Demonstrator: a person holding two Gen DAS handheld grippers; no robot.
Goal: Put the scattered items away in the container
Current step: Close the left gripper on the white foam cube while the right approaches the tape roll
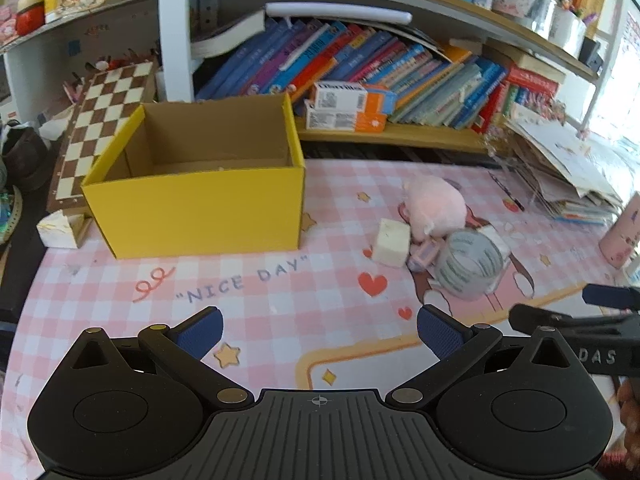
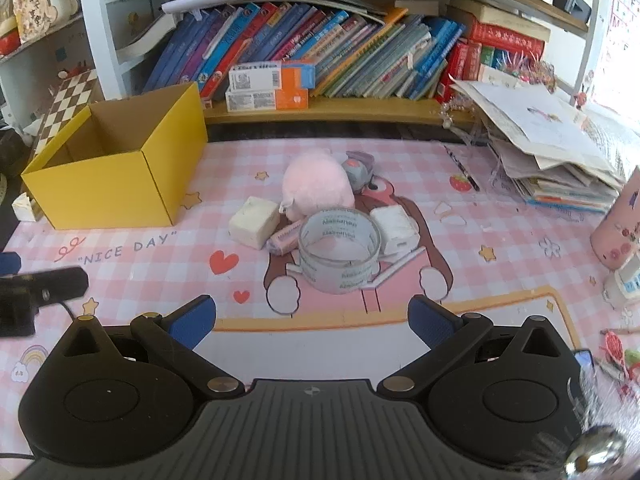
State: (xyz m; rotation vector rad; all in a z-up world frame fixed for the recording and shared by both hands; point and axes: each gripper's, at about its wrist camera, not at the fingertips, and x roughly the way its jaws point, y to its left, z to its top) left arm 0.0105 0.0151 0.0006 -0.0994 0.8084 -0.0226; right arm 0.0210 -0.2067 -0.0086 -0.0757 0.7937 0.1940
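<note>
An empty yellow cardboard box (image 1: 200,208) (image 2: 116,196) stands at the left of the pink checked mat. Right of it lies a cluster: a pink plush toy (image 2: 316,184) (image 1: 436,206), a clear tape roll (image 2: 339,250) (image 1: 468,264), a cream foam block (image 2: 255,222) (image 1: 392,242), a white block (image 2: 394,228), a small pink eraser-like piece (image 2: 285,237) and a grey toy (image 2: 356,170). My left gripper (image 1: 320,332) hangs open over the mat, in front of the box. Just short of the tape roll, my right gripper (image 2: 312,320) is open and holds nothing.
A low shelf of leaning books (image 2: 320,52) with two orange-and-white cartons (image 2: 268,88) runs behind the mat. A chessboard (image 1: 104,128) leans left of the box. A paper stack (image 2: 560,160), a pencil (image 2: 462,168) and a pink cup (image 2: 618,232) sit at the right.
</note>
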